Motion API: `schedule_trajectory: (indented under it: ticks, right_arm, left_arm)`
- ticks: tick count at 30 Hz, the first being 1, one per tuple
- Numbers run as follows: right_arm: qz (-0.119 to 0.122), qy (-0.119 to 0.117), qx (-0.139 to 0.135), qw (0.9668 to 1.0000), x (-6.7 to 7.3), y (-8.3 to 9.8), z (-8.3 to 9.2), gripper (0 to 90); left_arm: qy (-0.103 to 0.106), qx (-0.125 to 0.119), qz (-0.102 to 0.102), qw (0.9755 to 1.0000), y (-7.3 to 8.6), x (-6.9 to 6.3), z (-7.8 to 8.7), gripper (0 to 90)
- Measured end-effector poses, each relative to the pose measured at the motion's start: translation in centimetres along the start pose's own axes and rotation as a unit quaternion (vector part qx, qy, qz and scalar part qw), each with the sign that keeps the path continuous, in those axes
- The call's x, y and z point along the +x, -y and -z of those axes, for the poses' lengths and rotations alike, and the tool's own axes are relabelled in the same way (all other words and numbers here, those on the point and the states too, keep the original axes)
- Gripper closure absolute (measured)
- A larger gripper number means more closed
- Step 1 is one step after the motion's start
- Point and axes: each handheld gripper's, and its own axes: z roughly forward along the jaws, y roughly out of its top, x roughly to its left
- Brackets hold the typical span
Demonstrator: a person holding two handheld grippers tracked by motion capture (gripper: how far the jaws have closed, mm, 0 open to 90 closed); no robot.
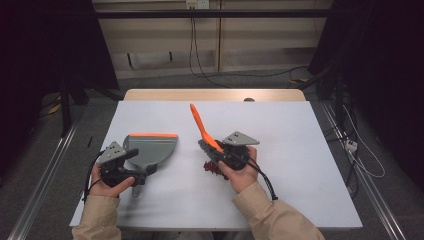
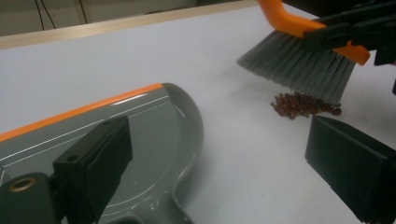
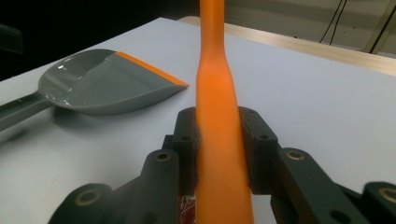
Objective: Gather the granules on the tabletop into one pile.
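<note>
The right tool (image 1: 220,156) clamps its jaws on the orange handle of the brush (image 1: 202,126), whose grey bristles rest over a small heap of dark red beads (image 2: 303,104) on the table (image 1: 300,150). The left tool (image 1: 131,165) stands wide over the handle end of the grey dustpan (image 1: 152,147), which lies flat just left of the beads.

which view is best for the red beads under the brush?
The left gripper view: the red beads lie in the open as a small pile on the table, just below the brush bristles. The high view shows a small dark red patch beside the right gripper. The right gripper view shows a sliver behind the handle.
</note>
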Motion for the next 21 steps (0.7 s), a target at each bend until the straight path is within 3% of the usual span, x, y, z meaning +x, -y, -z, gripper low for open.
schedule_trajectory:
  ticks: [4, 8, 10, 15, 21]
  right_arm:
    - [0.010, 0.000, 0.001, 0.9999, -0.7, -0.2, 1.7, 70.6]
    - [0.014, -0.028, 0.004, 0.9995, -1.3, 0.7, 3.2, 70.6]
    - [0.018, -0.025, 0.006, 0.9995, -1.1, 1.4, 3.6, 70.7]
    - [0.018, -0.016, -0.001, 0.9997, -0.6, 2.5, 2.5, 70.6]
    - [0.031, -0.018, -0.015, 0.9993, 0.1, 1.9, 0.5, 70.7]
  left_arm:
    - [0.003, -0.001, 0.000, 1.0000, 0.0, -0.2, 0.2, 7.4]
    - [0.004, 0.004, -0.001, 1.0000, 0.2, -0.3, 0.2, 7.4]
    - [0.005, 0.004, 0.000, 1.0000, 0.2, -0.3, 0.1, 7.4]
    - [0.004, 0.007, -0.001, 1.0000, 0.2, -0.3, 0.0, 7.4]
    - [-0.001, 0.011, 0.005, 0.9999, 0.6, 0.1, 0.4, 7.4]
